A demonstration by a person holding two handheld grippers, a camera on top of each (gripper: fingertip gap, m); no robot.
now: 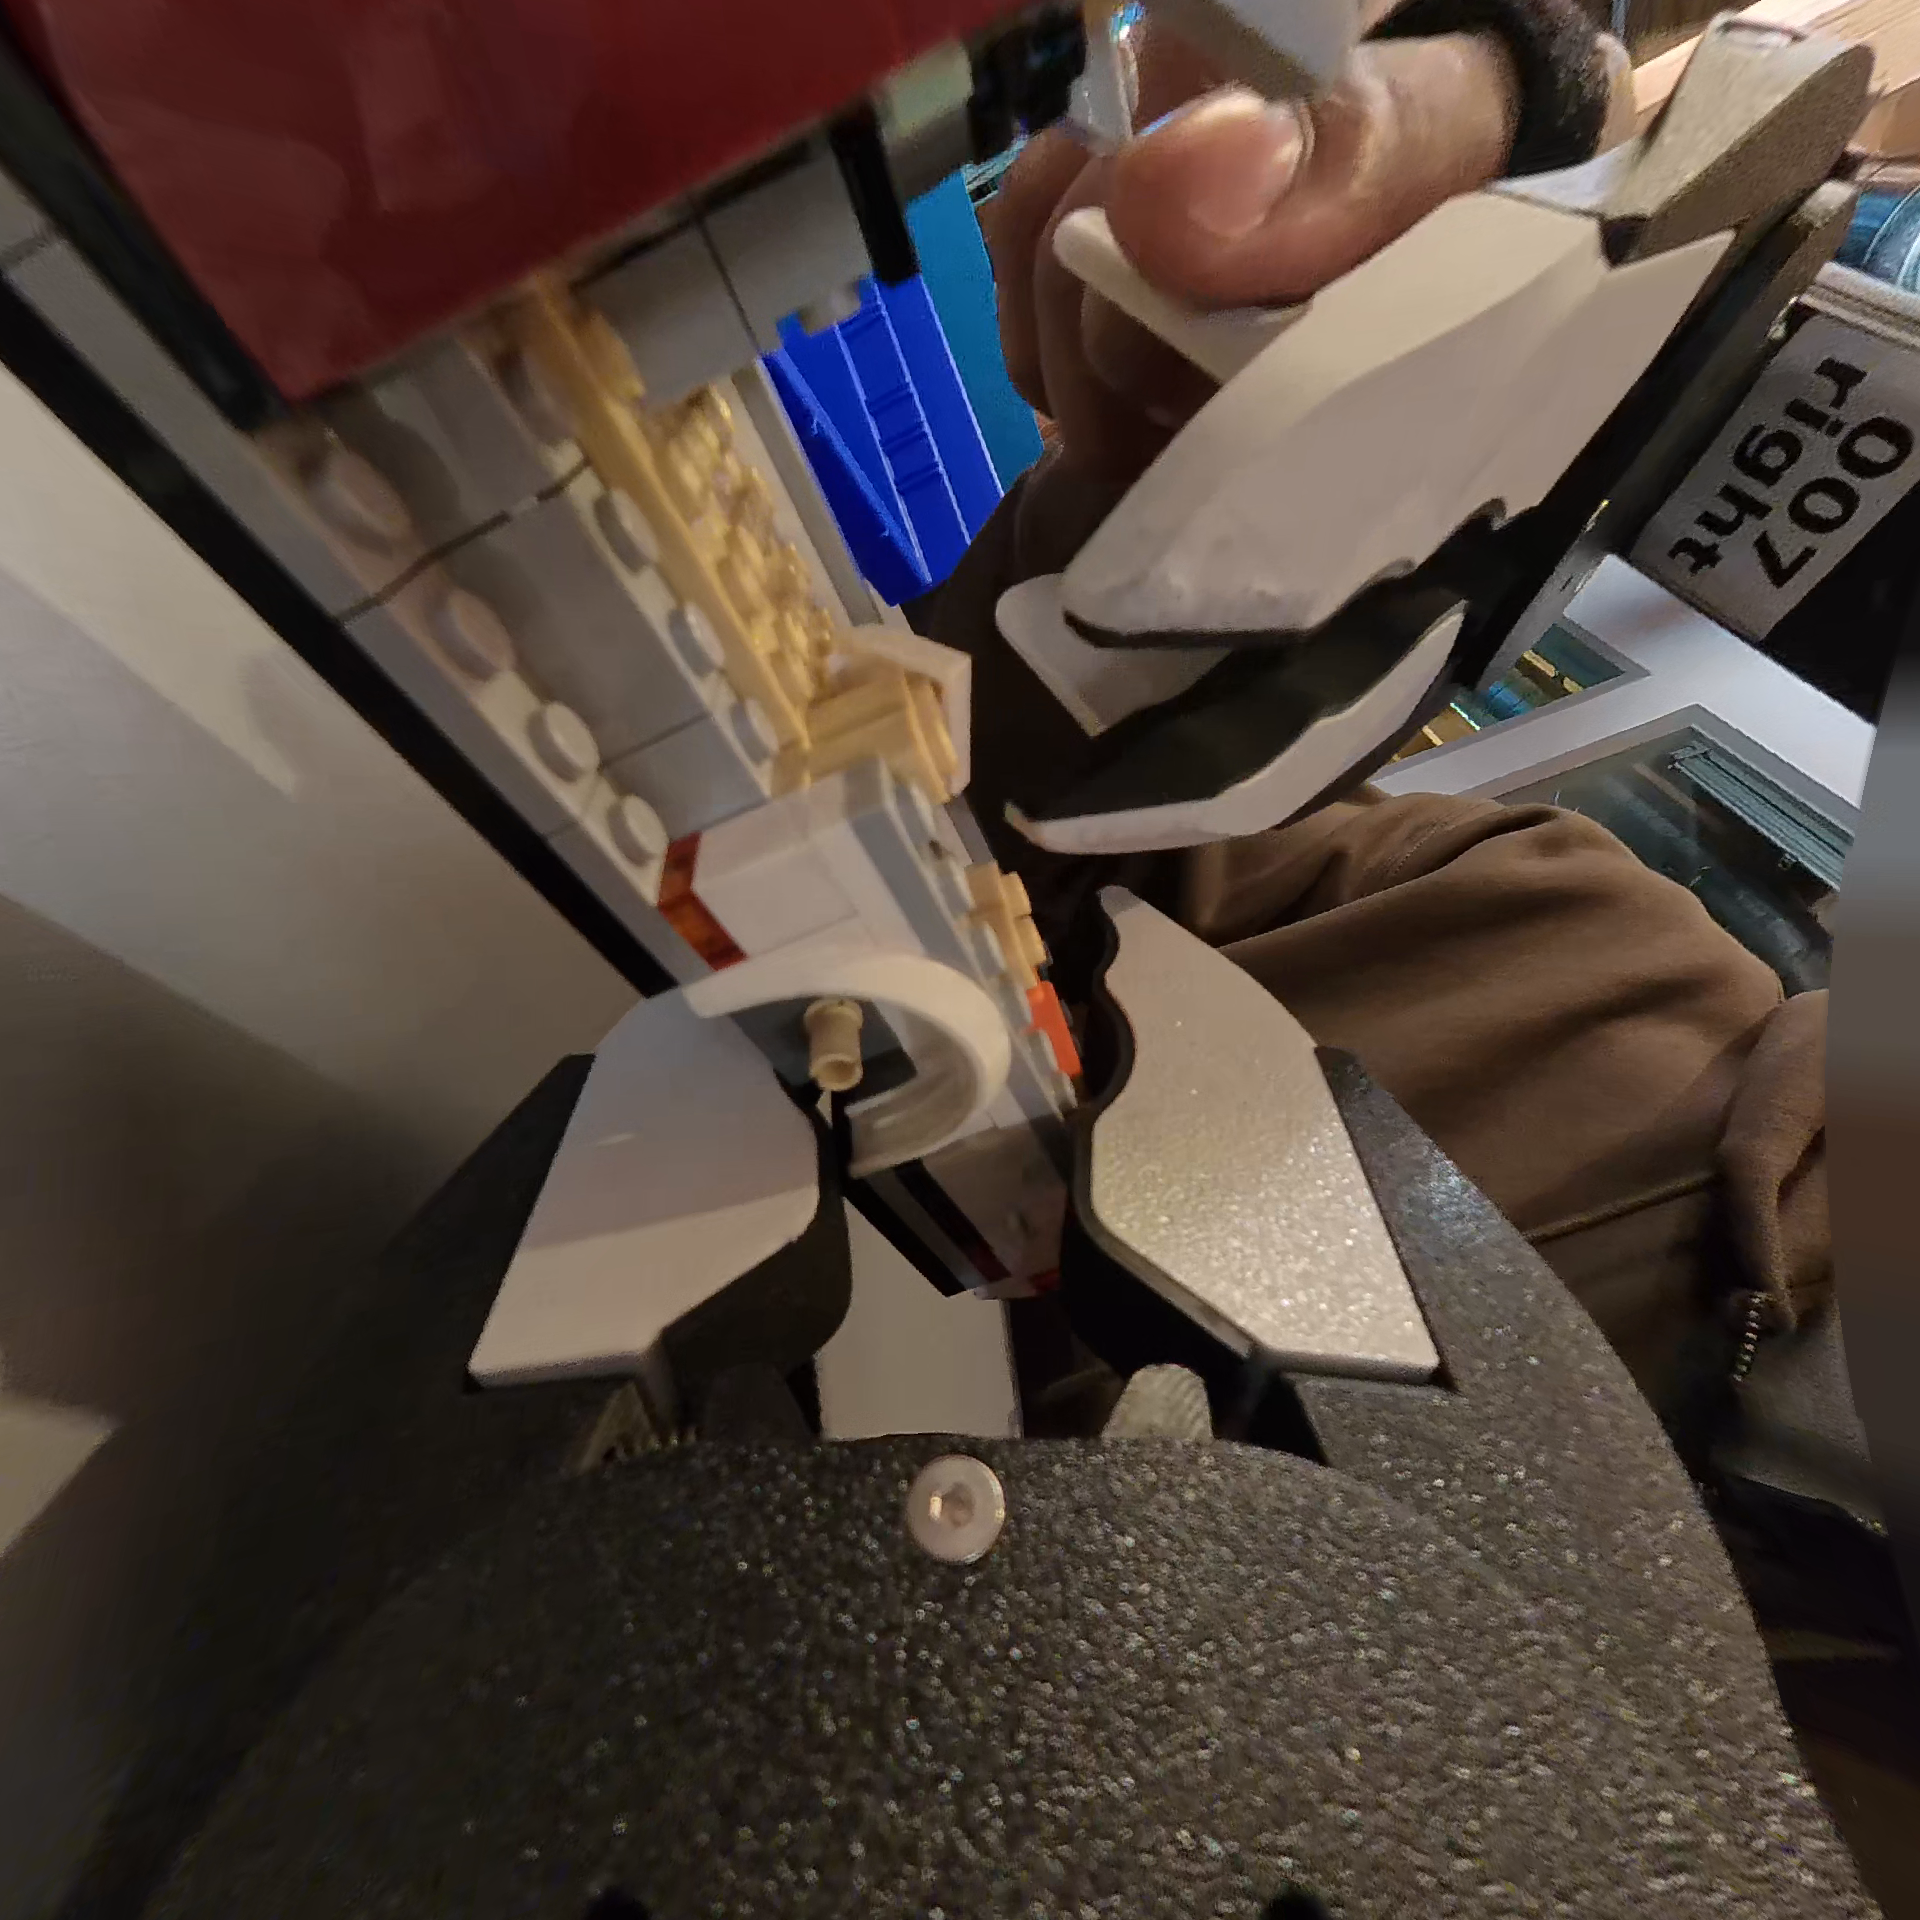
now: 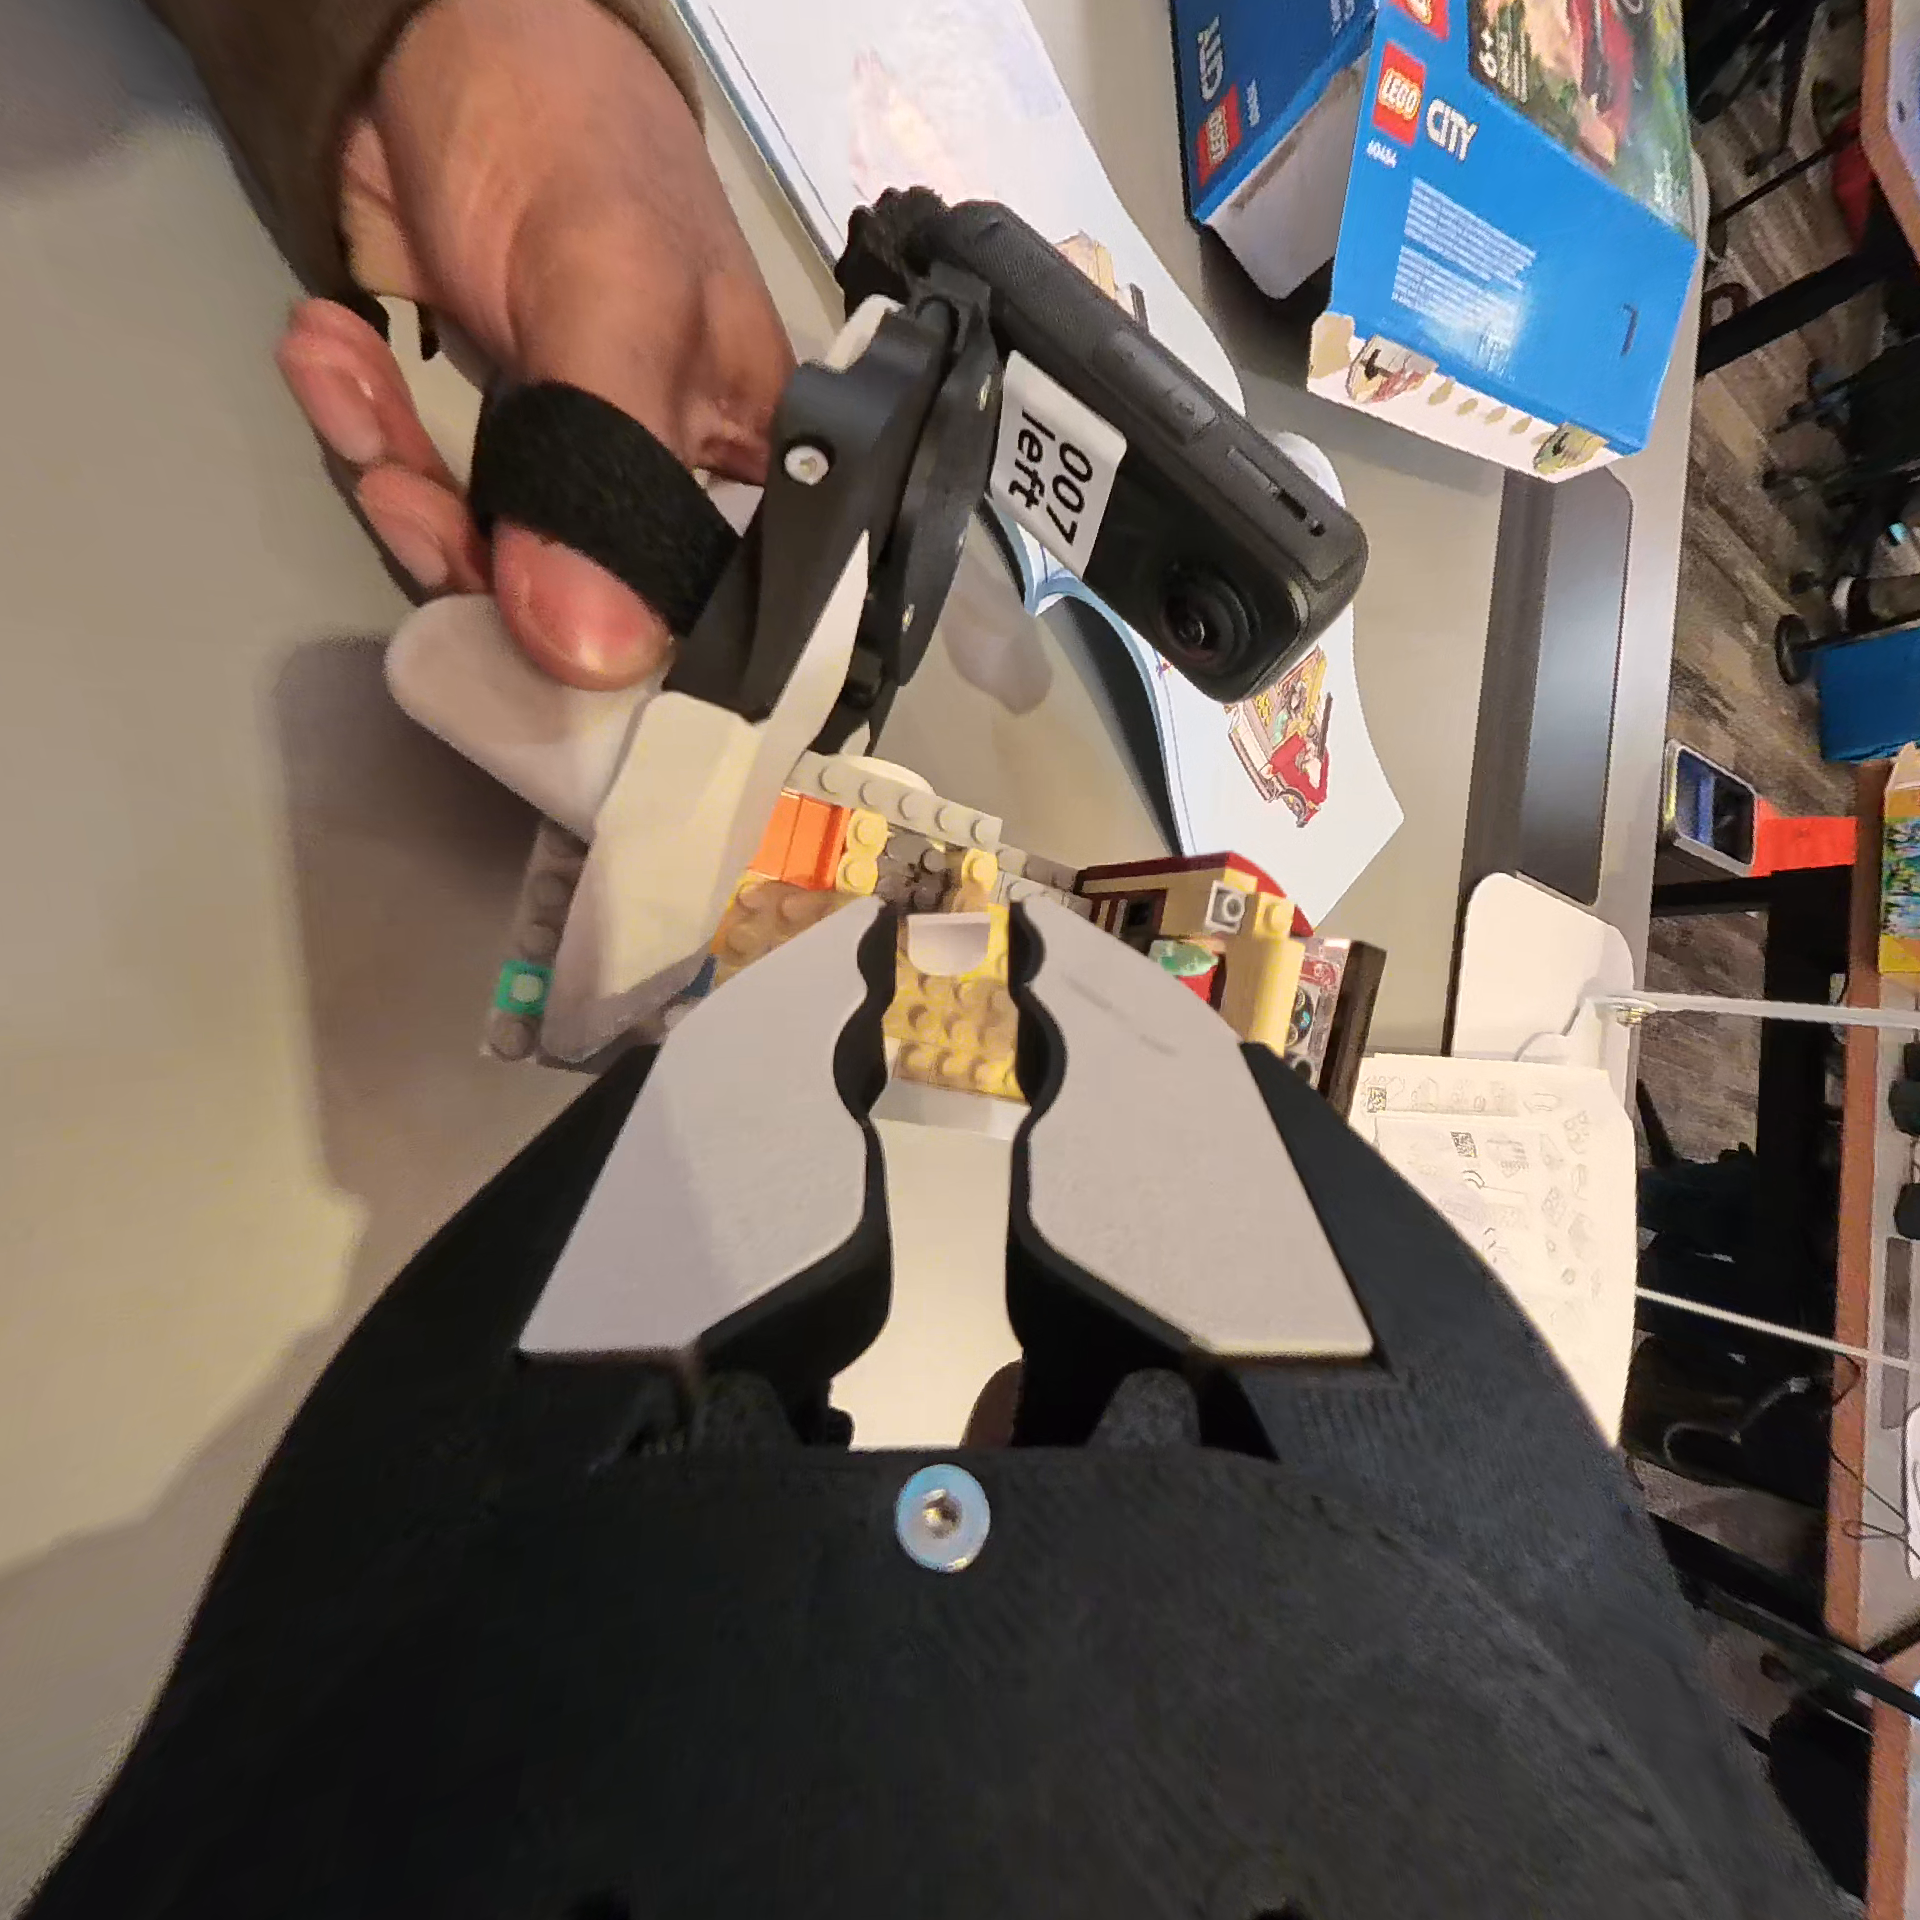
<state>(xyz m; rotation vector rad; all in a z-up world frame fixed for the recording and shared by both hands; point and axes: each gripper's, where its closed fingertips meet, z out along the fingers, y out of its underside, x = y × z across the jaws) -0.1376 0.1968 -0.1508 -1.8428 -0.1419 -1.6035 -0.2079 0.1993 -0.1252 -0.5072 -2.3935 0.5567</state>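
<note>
L claw (image 1: 894,966): clamped on one end of a brick model (image 1: 644,644). R-hand finger sits against the edge by an orange piece (image 1: 1049,1023); the other overlaps a white arch (image 1: 935,1029).
R claw (image 2: 945,914): narrow gap. A small white piece (image 2: 945,940) and tan studded bricks line up between the tips. Can't tell if the pads press on them or stop just short.
Model, where: up off the tabletop (image 2: 156,727), tilted, between the two claws; the far end runs away from the L claw under a dark red part (image 1: 416,156).
Grip care (my read): the hold is at one end w/ a long overhang, so a skewed squeeze or twist could pop the joints. Flat pads square on flat brick faces look safest.
Materials: hard glossy plastic, grey, tan, white, orange; round studs on top, smooth sides, one curved arch, a tan pin under it. Claw fingers matte grey w/ wavy black pads.
Around: blue ribbed piece (image 1: 904,436) behind the model, brown sleeve (image 1: 1455,987), open booklet (image 2: 1299,748), blue boxes (image 2: 1507,260) farther off.
</note>
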